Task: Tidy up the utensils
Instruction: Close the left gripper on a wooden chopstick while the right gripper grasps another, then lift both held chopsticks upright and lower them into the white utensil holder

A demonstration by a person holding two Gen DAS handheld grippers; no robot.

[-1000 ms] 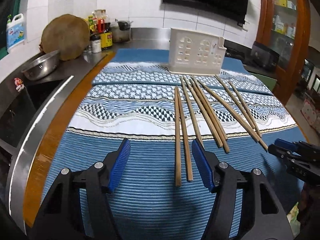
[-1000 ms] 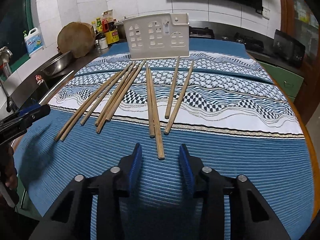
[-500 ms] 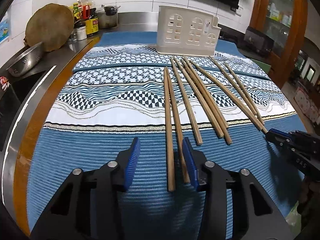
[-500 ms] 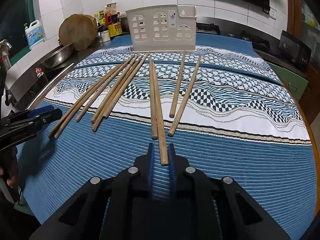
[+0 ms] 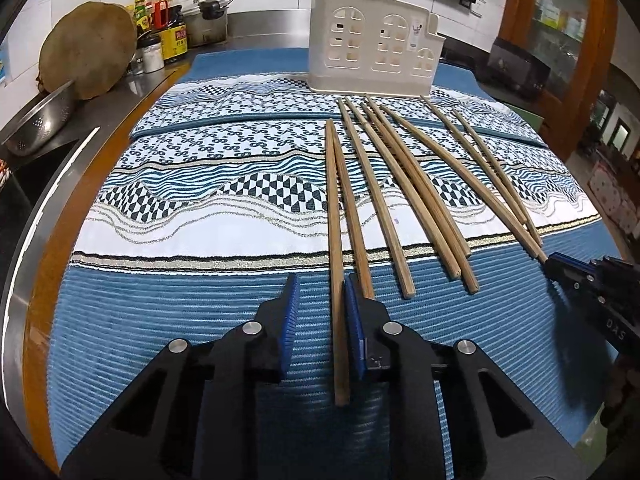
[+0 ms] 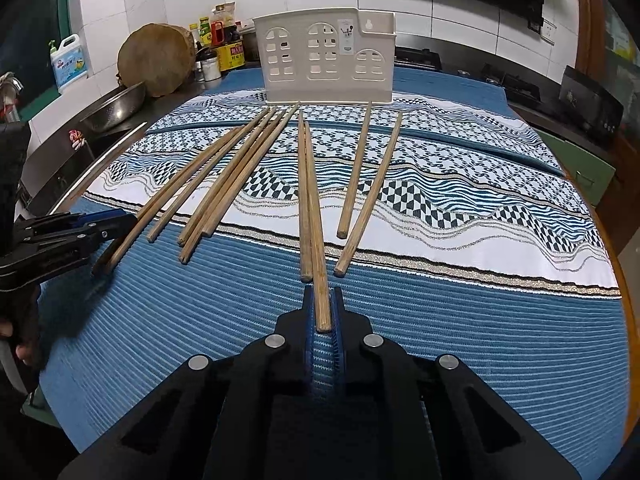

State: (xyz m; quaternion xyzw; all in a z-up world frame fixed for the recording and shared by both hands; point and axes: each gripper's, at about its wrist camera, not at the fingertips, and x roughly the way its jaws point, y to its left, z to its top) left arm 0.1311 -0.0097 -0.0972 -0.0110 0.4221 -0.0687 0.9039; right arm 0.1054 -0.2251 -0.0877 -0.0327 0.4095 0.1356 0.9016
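Nearest the left wrist camera, left gripper (image 5: 321,284) low over the blue ribbed cloth (image 5: 160,320), jaws just closing but not yet clamped. Between the blue pads, leftmost chopstick (image 5: 335,280), lying against the right-hand pad (image 5: 354,332), with a clear gap to the other pad. Near end of that stick past the pads, toward the camera; its neighbour just beside it, outside the jaws.

Off at the right edge of the same view, right gripper (image 5: 560,268) at the near end of the outermost long chopstick (image 5: 480,196).

From the right wrist camera, right gripper (image 6: 322,292) just drawn tight, clenched on the near end of the long chopstick (image 6: 318,240), both pads against the wood. Paired stick touching it on the left, ending just short of the fingertips. At the left edge, left gripper (image 6: 120,220) over the near end of the farthest-left stick, with a bit of the person's hand (image 6: 24,344) below it.

Further out, rest of the chopsticks (image 6: 236,176) fanned flat across the patterned band of the cloth, far tips pointing toward the cream utensil holder (image 6: 326,60), which stands upright at the cloth's far edge.

Beyond, along the counter at left: metal colander (image 6: 116,108), round wooden chopping board (image 6: 156,60), sauce bottles (image 6: 224,44), detergent jug (image 6: 70,64) against white wall tiles.
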